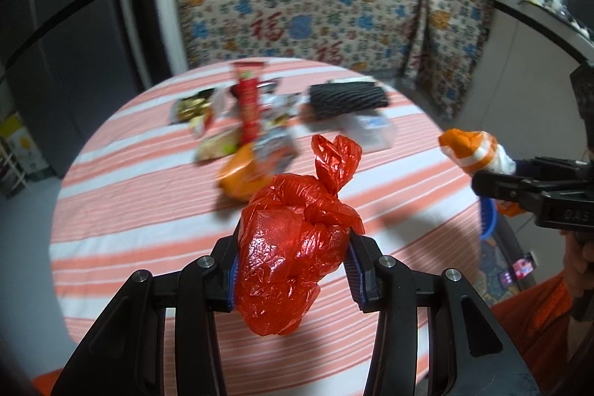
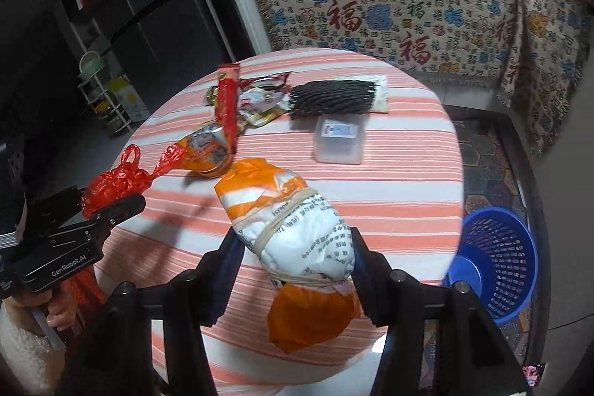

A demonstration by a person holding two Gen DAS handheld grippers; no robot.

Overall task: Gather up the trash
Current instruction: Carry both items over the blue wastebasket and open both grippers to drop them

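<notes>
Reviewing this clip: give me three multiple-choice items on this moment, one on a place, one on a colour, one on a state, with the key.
1. Where is the blue basket?
A. on the table
B. on the floor beside the table
C. on the counter

2. What colour is the knotted bag in the left gripper?
A. red
B. green
C. black

3. What is the right gripper doing?
A. standing open, holding nothing
B. resting on the table
C. gripping the orange-and-white bundle

Key: B, it stands below the striped table edge; A, red plastic fills the jaws; C, both fingers press the bundle's sides.
</notes>
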